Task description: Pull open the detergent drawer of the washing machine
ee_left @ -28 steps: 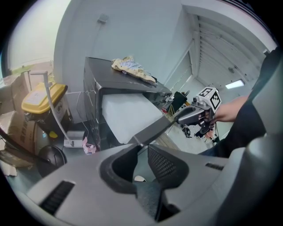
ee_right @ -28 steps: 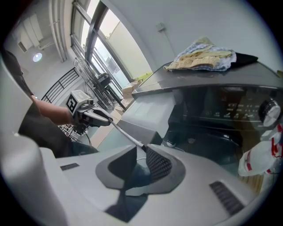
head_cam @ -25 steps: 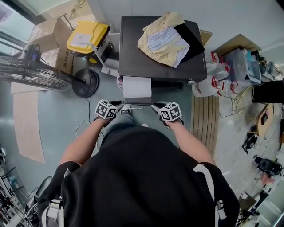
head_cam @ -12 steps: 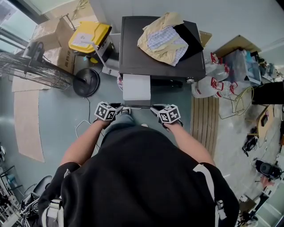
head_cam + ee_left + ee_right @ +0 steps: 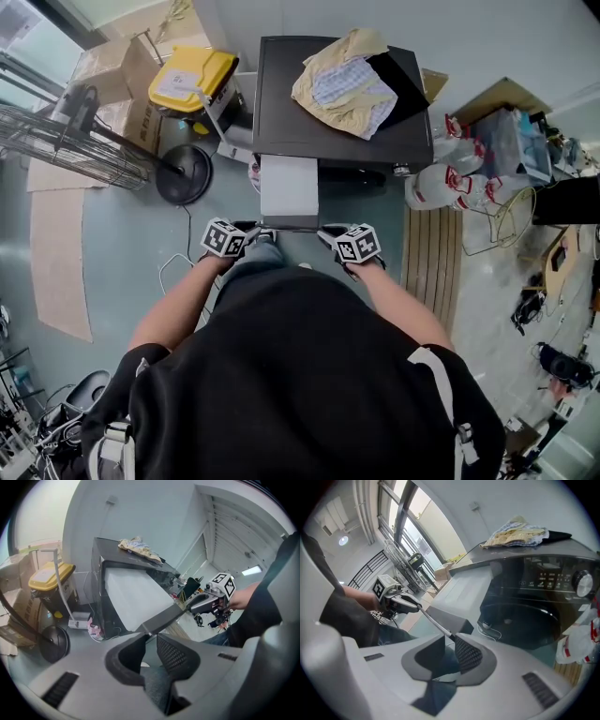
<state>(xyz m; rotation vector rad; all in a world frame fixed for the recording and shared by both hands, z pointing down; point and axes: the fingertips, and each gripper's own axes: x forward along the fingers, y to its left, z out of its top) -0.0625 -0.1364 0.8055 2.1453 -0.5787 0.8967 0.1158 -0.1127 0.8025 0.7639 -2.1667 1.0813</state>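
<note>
The dark washing machine (image 5: 281, 122) stands ahead of me, with its white detergent drawer (image 5: 289, 187) pulled well out toward me. Both grippers hold the drawer's dark front panel (image 5: 165, 617), one at each end. My left gripper (image 5: 255, 228) pinches the left corner, which shows at its jaw tips (image 5: 149, 637). My right gripper (image 5: 326, 230) is shut on the right end, where the panel's thin edge runs in between its jaws (image 5: 449, 644). Each gripper view shows the other gripper across the panel: the right gripper (image 5: 211, 603) and the left gripper (image 5: 401, 601).
A heap of yellow and checked laundry (image 5: 347, 80) lies on the machine's top. To the left are a floor fan (image 5: 84, 141), a yellow bin (image 5: 187, 77) and cardboard boxes (image 5: 103, 66). Bottle packs (image 5: 450, 178) and a wooden slat mat (image 5: 433, 253) sit to the right.
Both grippers have drawn back a little toward me, and the drawer stands slightly further out of the machine. The grips look the same.
</note>
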